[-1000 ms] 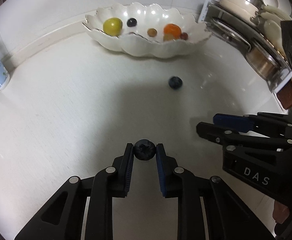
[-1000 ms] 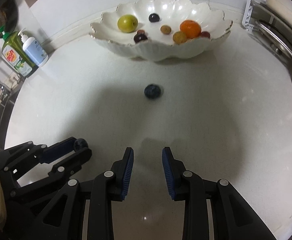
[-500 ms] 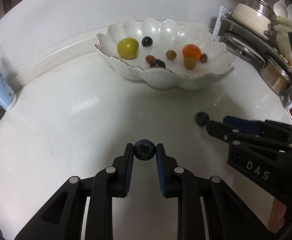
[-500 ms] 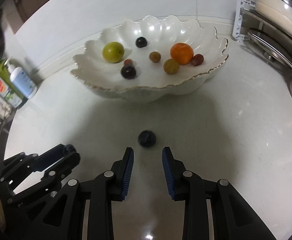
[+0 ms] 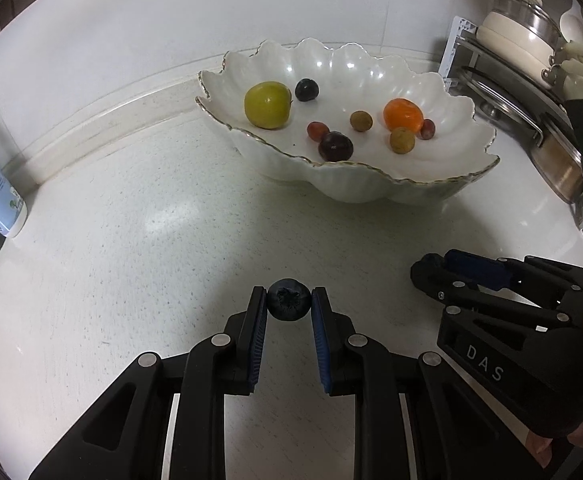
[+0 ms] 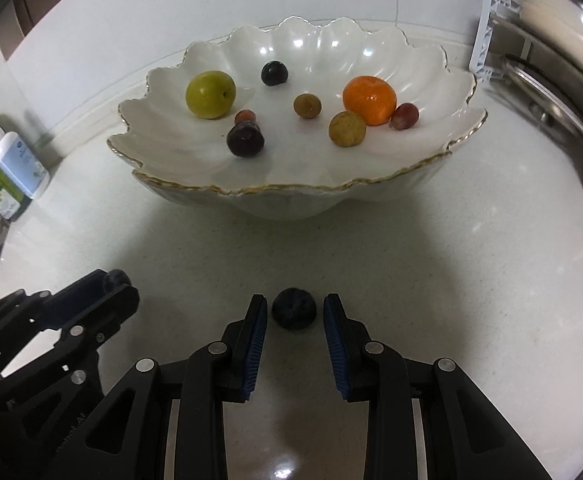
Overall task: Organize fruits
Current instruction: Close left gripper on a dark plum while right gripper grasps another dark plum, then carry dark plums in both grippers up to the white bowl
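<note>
Our left gripper clamps one blueberry, while our right gripper stands unclenched astride the countertop blueberry, bowl at twelve o'clock.

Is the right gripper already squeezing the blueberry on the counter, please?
No; the right gripper straddles the loose blueberry, yet a gap shows between the berry and each blue pad.
</note>
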Tool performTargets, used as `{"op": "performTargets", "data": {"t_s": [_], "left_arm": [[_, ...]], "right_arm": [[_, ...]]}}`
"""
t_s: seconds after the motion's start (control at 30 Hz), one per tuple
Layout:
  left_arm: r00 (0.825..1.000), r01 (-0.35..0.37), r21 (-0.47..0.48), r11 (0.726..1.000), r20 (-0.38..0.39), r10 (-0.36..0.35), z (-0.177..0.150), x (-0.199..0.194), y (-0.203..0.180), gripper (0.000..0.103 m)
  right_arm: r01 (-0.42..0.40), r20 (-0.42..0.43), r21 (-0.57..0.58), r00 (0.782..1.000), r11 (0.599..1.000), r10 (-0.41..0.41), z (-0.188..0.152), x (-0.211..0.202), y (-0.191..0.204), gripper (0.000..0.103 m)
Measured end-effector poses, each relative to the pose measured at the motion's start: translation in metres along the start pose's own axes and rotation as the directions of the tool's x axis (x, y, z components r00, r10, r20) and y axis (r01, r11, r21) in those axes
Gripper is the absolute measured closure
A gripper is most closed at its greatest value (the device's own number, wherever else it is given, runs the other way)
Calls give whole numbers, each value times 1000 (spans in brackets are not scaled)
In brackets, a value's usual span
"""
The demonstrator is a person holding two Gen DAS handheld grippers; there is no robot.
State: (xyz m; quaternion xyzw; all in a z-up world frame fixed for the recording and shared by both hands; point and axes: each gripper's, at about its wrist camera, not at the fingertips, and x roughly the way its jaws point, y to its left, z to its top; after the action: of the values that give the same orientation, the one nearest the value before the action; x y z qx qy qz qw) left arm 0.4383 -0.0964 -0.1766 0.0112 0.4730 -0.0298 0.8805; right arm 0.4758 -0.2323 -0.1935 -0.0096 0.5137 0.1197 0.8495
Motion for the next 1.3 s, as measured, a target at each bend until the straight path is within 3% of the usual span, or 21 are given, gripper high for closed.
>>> {"op": "performTargets", "data": {"t_s": [0.13,0.6,1.3], "left_arm": [[1000,6,3,1000,-3,-6,1,2,2,80],[999,31,22,999,26,-32,1,-17,3,80],[979,77,40,996,185,-83,18,-98,3,80]], "right_arm": [[18,8,-9,1000,1000,-18,0,1,3,79],[25,63,7,998,1000,-25,-6,-30,10,79],[16,244,45,969,999,-27,-3,-115,22,79]]}}
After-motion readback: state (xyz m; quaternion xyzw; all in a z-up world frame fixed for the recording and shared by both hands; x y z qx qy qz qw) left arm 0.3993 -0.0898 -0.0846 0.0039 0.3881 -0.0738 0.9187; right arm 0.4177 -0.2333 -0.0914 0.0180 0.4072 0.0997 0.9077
